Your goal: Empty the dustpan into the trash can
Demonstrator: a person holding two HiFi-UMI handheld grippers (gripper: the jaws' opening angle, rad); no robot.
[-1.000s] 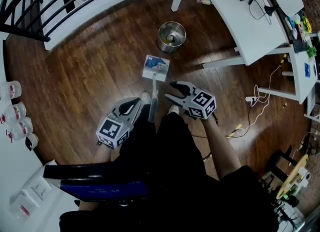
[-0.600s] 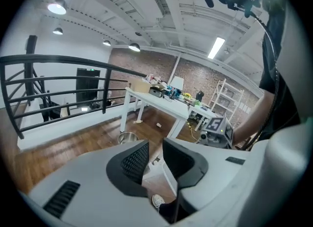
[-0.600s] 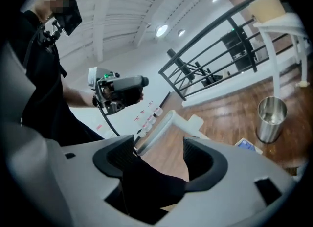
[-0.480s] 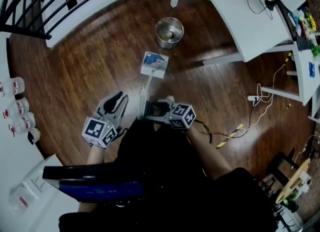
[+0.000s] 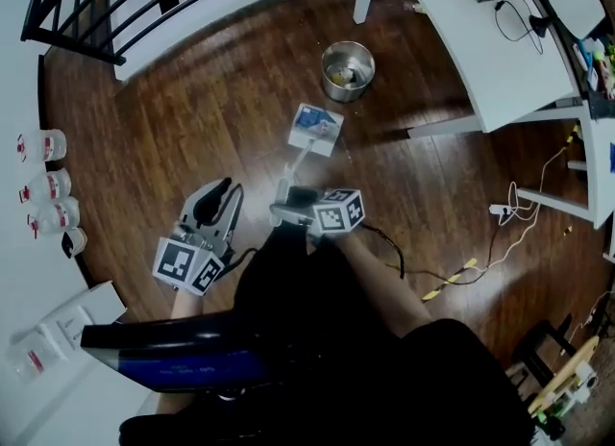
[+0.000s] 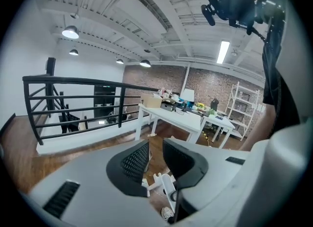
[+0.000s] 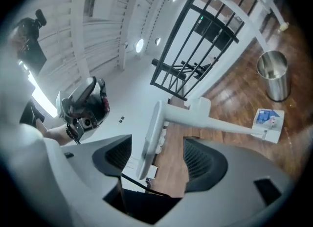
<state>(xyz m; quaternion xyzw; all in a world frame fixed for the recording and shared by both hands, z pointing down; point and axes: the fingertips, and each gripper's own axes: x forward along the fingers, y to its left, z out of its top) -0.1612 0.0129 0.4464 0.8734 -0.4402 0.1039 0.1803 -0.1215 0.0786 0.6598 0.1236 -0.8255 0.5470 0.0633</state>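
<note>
Currently underway: taking hold of the dustpan (image 5: 315,130) by its long handle (image 7: 151,135), as I read it.
Dustpan position: pan flat on the wooden floor (image 5: 192,127), blue and white scraps inside; handle rises toward the person.
Trash can (image 5: 348,69): metal, upright, nearer the floor's far edge, just beyond the pan, not touching it.
Right gripper (image 7: 159,158): jaws opening, the handle's top grip between them, pads not pressing on it.
Left gripper (image 6: 155,158): released, jaws apart, nothing between them; held to the handle's left.
Handling advice: centre the grip between both pads before clenching. Lift with the pan level so the scraps stay in. Tip only once its lip is over the can.
Risk: a skewed hold may let the pan swing and spill.
</note>
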